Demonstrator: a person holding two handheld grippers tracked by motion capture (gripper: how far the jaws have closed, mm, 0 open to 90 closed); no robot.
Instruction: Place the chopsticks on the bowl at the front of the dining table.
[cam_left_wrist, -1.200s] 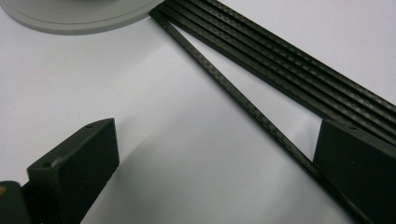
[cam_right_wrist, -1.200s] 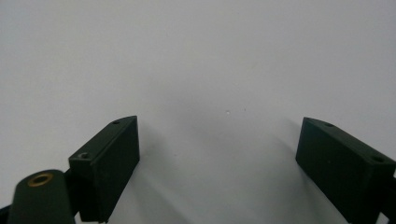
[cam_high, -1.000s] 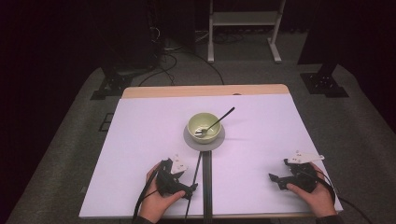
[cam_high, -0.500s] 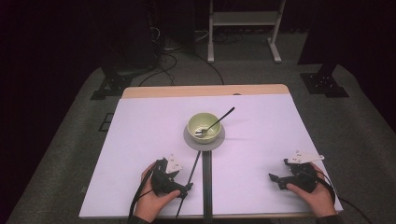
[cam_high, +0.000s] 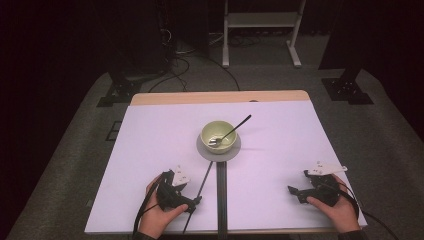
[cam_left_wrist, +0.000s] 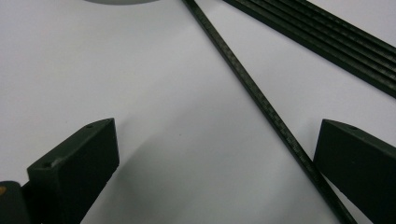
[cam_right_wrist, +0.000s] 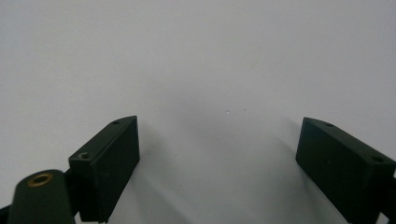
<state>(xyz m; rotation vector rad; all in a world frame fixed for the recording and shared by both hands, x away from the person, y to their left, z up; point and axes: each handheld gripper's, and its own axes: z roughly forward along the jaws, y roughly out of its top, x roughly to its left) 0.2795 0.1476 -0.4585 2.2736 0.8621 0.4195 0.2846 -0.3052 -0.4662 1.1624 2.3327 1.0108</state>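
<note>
Landmark: a pale green bowl (cam_high: 218, 134) sits on a round grey saucer (cam_high: 218, 148) near the middle of the white table (cam_high: 150, 130).
Spoon: a dark-handled spoon (cam_high: 231, 131) lies in the bowl, its metal head on the bowl's floor, its handle leaning over the rim on the bowl's far right side and pointing away from the person.
Thin rod: a slim black rod (cam_high: 202, 183) (cam_left_wrist: 261, 100) lies flat on the table, running from just beside the saucer's near edge back toward the person and slanting to the bowl's left.
Black strip: a wider dark ribbed strip (cam_high: 221, 197) (cam_left_wrist: 322, 37) runs straight from the saucer's near edge to the table's near edge, just beside the rod on its right.
Left gripper: the left gripper (cam_high: 192, 202) (cam_left_wrist: 219, 163) is held in the left hand (cam_high: 160, 212) on the near side of the bowl and to its left, low over the table. Its jaws stand wide apart. In the left gripper view the rod passes between them, close against the right-hand jaw; whether it touches that jaw I cannot tell. Nothing is gripped.
Right gripper: the right gripper (cam_high: 296, 192) (cam_right_wrist: 219, 154) is held in the right hand (cam_high: 336, 207), on the near side of the bowl and well to its right, near the table's near right corner. Its jaws are spread wide over bare white tabletop, holding nothing.
Saucer edge: a grey sliver of the saucer (cam_left_wrist: 119, 2) shows at the top of the left gripper view, beyond the jaws.
</note>
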